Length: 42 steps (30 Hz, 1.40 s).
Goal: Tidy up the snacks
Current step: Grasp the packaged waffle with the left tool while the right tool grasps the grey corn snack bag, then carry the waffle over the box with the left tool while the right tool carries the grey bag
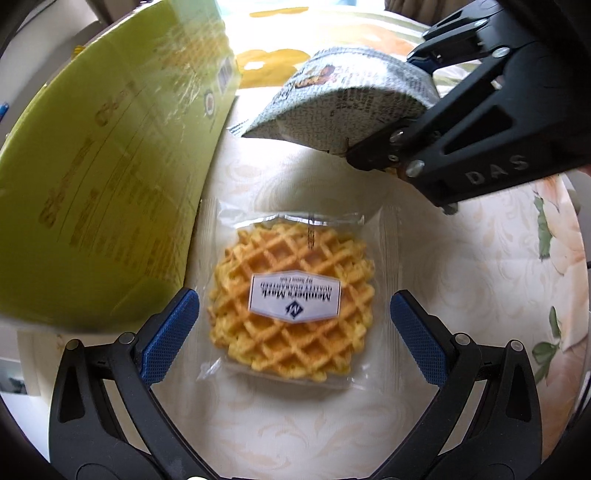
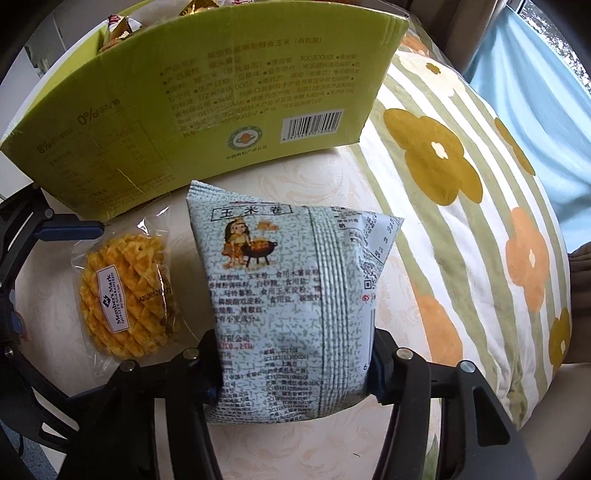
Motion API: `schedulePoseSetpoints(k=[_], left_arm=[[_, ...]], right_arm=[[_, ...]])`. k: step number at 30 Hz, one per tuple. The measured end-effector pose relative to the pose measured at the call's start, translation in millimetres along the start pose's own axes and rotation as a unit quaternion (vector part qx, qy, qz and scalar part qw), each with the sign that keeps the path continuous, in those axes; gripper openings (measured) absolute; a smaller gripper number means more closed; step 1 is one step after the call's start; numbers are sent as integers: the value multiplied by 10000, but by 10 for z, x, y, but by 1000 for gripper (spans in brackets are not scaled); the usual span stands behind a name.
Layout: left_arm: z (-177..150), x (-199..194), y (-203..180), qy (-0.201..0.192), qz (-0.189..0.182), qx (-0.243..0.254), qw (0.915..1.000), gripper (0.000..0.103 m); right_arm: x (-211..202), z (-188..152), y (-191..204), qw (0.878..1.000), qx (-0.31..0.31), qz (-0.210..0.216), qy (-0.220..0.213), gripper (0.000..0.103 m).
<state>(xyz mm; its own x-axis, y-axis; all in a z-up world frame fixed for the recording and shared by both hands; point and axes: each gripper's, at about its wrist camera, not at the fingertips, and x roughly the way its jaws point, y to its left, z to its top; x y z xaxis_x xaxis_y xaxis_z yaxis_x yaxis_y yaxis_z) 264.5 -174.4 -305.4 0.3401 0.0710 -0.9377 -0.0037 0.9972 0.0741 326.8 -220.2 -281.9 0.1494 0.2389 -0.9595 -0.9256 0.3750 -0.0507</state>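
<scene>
A waffle in a clear wrapper (image 1: 291, 299) lies flat on the cream tablecloth (image 1: 461, 295). My left gripper (image 1: 291, 314) stands open over it, one blue pad on each side, not touching it. In the right wrist view the waffle (image 2: 125, 299) lies just left of a pale printed snack bag (image 2: 288, 280). My right gripper (image 2: 293, 373) is shut on the lower end of that bag, its pads pressing both sides. From the left wrist view the bag (image 1: 351, 107) hangs tilted in the right gripper (image 1: 399, 110), beyond the waffle.
A green cardboard box (image 2: 207, 110) stands open right behind both snacks, with wrapped snacks (image 2: 118, 29) inside; it fills the left side (image 1: 92, 166) of the left wrist view. A flowered striped cushion (image 2: 461, 184) lies to the right.
</scene>
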Motion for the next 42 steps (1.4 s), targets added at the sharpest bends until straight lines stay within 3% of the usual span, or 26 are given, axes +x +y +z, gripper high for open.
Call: schedulePoseSetpoints(k=[7,16,19,21,27,37,42], left_arm=[[121,141,-20,83,1,-101,9999,103],[166,173,23,62,-317,-151,9994,102],[76,125,86,-20,-430,-68,9990,97],[49,99,56,-24,-506,37,9987,87],[-61,66,92,-47,-615,180,9979,80],[-120,-77,179,-337,-1051,209,9937,75],[-193,-480,230,-687,-1057,238,9917,75]], right_arm=[[-177,-36,-80,9993,286,49,-241,52],[-276,-185,-130,9968,711,69,-368,52],[-308,-233,-124,9957,818,82,-424,52],[-335,-266,-122,9948,899,88,-470,52],[-438,-350,-82,9920,1093,96,-622,52],[-682,-463,-31,9871,1336,-16,-879,52],[-982,-472,-22,9818,1538,-119,-1111,52]])
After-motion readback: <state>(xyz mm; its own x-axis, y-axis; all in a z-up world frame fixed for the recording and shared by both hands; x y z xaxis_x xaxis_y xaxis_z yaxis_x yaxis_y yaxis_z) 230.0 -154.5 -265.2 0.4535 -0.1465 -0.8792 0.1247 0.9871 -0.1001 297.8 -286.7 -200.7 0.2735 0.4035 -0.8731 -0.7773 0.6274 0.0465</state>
